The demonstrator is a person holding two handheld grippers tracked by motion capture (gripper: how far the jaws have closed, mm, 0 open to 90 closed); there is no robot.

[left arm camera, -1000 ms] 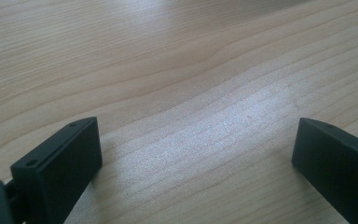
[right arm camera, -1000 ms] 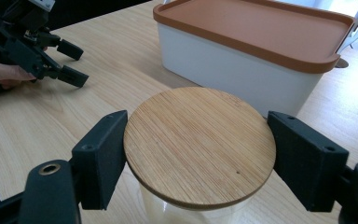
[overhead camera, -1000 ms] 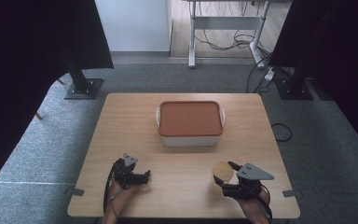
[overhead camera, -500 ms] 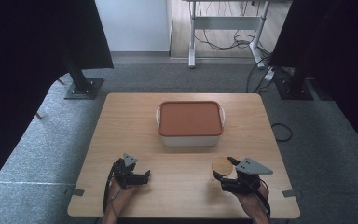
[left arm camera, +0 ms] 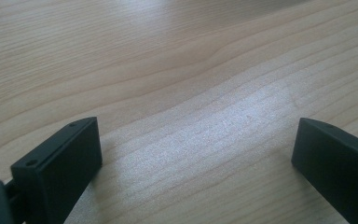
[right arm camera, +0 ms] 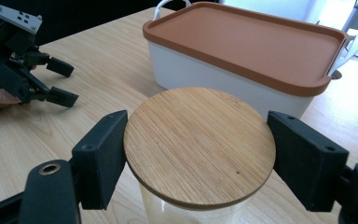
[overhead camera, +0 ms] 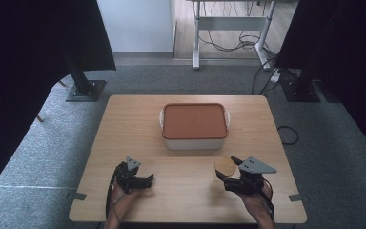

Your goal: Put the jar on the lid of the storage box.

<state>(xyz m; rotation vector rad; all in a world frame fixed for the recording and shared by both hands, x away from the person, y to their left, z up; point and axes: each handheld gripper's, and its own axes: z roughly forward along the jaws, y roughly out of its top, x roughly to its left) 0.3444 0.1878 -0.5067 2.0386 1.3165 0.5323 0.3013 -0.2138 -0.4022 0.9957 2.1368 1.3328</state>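
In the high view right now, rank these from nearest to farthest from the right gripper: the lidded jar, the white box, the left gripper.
1. Lidded jar: between the right gripper jaws.
2. White box: just beyond, table centre.
3. Left gripper: across the near edge.

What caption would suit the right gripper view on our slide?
Right gripper closed on a glass jar's round bamboo lid, before a white box with a terracotta lid.

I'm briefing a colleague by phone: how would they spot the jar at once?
Start at the white box with the orange lid mid-table. Come toward the person's right hand: the jar stands there between the right tongs. It is the one round thing, clear glass under a flat bamboo lid.
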